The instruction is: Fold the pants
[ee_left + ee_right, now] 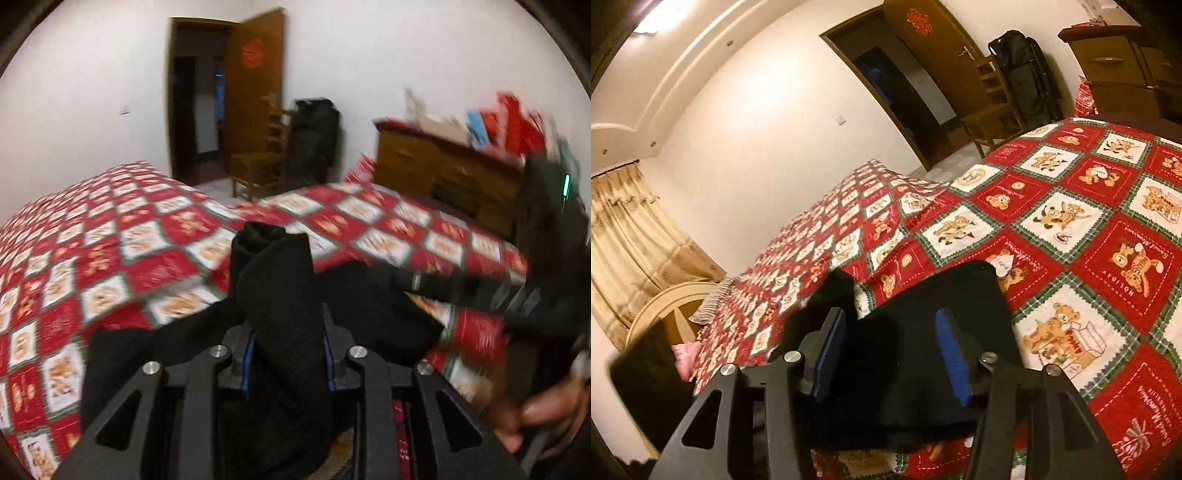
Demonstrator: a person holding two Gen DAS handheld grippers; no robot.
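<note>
The black pants lie on a red checked bedspread with bear pictures. My left gripper is shut on a bunched fold of the pants, which stands up between its fingers. In the right wrist view my right gripper stands open. Its blue pads sit apart over a flat, folded part of the pants and do not press on it. In the left wrist view the right gripper shows blurred at the right, with a person's hand behind it.
A wooden chair and a black bag stand by the open door beyond the bed. A wooden dresser with red boxes is at the right. A curtain and a pale headboard are at the bed's far end.
</note>
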